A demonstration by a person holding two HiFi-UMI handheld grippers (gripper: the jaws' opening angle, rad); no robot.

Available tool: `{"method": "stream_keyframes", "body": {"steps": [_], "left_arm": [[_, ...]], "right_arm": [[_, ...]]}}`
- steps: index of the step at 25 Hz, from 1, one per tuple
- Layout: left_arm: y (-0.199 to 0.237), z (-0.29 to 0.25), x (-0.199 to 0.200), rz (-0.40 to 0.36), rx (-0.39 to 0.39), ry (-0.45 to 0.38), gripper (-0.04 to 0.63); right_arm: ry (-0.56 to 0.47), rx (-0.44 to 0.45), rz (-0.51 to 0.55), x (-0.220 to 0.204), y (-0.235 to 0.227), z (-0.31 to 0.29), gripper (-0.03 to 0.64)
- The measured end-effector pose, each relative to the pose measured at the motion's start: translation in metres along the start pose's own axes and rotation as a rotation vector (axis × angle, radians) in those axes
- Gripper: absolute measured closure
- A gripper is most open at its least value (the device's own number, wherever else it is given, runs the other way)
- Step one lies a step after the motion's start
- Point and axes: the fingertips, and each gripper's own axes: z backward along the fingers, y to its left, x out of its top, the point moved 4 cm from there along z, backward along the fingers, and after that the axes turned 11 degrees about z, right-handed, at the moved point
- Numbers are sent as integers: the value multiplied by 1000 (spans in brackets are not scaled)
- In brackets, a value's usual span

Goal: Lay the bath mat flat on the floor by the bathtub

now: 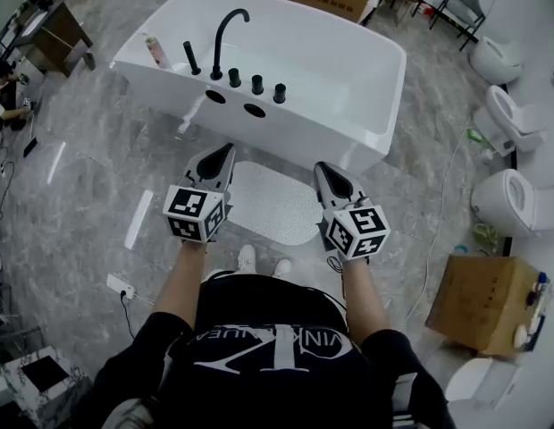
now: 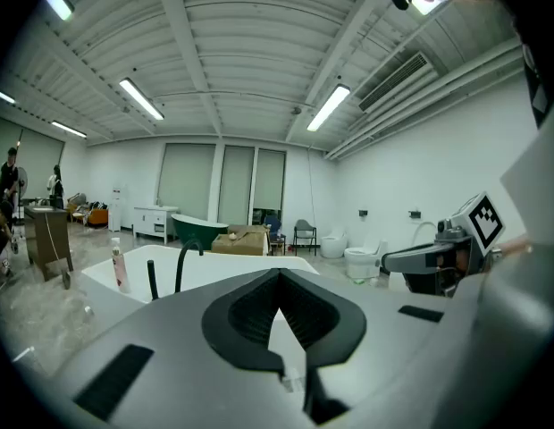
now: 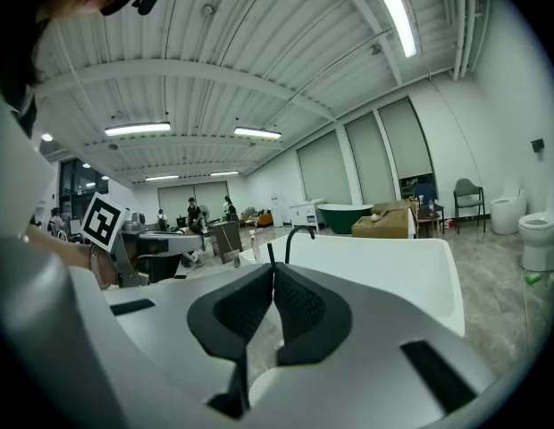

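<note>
The white bath mat (image 1: 272, 206) lies spread flat on the grey floor against the near side of the white bathtub (image 1: 286, 52). I stand over it, my shoes at its near edge. My left gripper (image 1: 225, 150) hangs above the mat's left end, shut and empty. My right gripper (image 1: 320, 166) is above the mat's right end, also shut with nothing held. In the left gripper view the jaws (image 2: 278, 275) touch at the tips, the bathtub (image 2: 205, 271) beyond them. In the right gripper view the jaws (image 3: 273, 268) are closed in front of the bathtub (image 3: 384, 266).
A black faucet (image 1: 225, 34) and a bottle (image 1: 155, 50) stand on the tub's rim. Toilets (image 1: 514, 199) line the right side, with a cardboard box (image 1: 482, 302) near them. A power strip (image 1: 125, 287) and a white panel (image 1: 138, 219) lie on the floor at left.
</note>
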Motion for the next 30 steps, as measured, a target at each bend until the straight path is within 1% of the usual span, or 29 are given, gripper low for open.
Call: {"method": "stream_keyframes", "body": {"steps": [2,8,15,17,20,24,30], "left_arm": [[-1,3,13,8,-10,-31,583],[0,12,53,-18,-31,-122,583],[0,23,73,-27,-28,-169,583],[1,24,76,-15,-30,-174,583],[2,25,81,26,-20,-174,583],[7,20,76,19,-24,-174,583],[12,13,75,35,-7,-150,583]], "right_arm": [[-15,-9,5,9,-1,2,591],[-59,-31,31,34,-3,2,591],[-94,-40,76,52,-6,13,591],[-102,-45,81,55,-9,16,591],[-112,-61,89,61,-15,22,591],[-109,-80,85,60,-24,24,591],[-91,-91,75,56,-33,20,591]]}}
